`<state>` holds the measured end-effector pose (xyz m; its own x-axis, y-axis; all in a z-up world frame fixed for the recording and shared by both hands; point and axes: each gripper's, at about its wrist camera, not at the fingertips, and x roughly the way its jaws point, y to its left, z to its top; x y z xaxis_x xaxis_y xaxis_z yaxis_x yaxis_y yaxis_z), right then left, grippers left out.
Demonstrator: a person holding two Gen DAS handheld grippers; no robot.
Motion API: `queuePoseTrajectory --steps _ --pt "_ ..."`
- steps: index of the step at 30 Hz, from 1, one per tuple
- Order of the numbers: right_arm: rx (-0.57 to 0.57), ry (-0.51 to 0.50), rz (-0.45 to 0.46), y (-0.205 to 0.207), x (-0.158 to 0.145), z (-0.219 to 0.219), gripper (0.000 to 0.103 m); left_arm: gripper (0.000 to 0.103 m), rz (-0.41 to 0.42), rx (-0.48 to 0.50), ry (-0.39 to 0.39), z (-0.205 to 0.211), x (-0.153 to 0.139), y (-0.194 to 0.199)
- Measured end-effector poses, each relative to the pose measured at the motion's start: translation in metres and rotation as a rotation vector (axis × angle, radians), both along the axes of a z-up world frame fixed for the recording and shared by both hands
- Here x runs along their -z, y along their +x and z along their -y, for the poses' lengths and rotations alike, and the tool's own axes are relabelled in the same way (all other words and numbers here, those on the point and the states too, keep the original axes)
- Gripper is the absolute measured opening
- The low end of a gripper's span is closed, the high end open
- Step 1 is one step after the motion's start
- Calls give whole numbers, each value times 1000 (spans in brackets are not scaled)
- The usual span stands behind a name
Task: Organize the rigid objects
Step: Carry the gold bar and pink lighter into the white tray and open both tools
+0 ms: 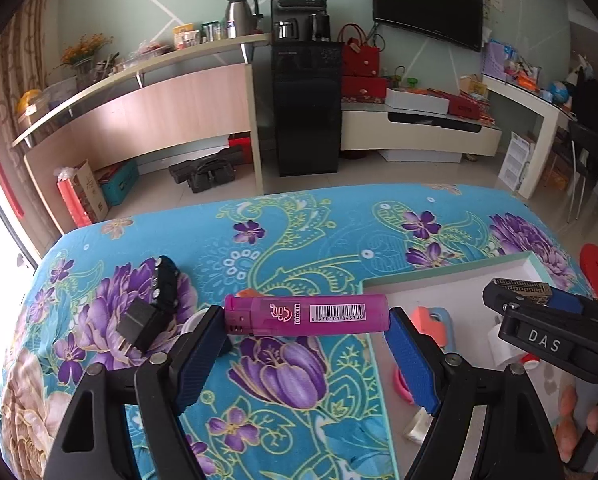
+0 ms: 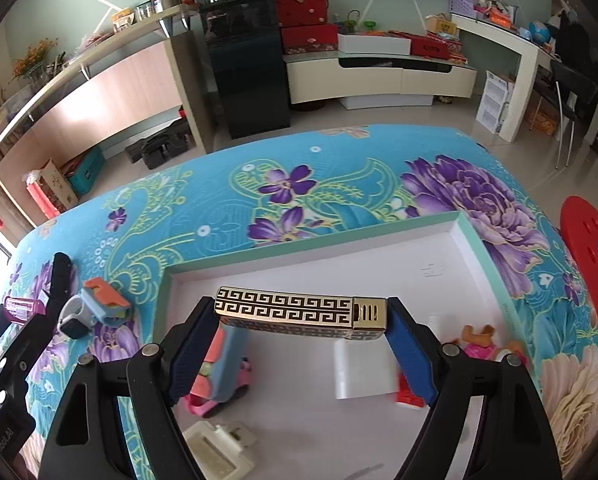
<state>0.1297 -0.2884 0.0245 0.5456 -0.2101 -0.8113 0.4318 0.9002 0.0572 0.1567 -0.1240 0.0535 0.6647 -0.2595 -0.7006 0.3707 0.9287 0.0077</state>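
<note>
In the left wrist view, a pink lighter (image 1: 307, 315) is clamped lengthwise by the left gripper (image 1: 307, 320) above the flowered cloth (image 1: 299, 240), just beside the white tray (image 1: 459, 280).

In the right wrist view, a gold patterned lighter (image 2: 301, 312) is gripped end to end by the right gripper (image 2: 301, 320) above the tray (image 2: 319, 268).

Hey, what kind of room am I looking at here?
Most likely a home living room: a wall-mounted TV above a low media console, a tea and water dispenser with a kettle nearby, and a table under a floral cloth.
</note>
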Motion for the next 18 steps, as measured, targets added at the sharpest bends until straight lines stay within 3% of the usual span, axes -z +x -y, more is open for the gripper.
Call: queuePoseTrajectory --steps 7,18 --pt "87 3 -2 -18 -1 41 84 83 -2 136 48 59 11 -19" --pt "131 7 -24 -29 6 71 84 83 -26 249 96 111 27 -41"
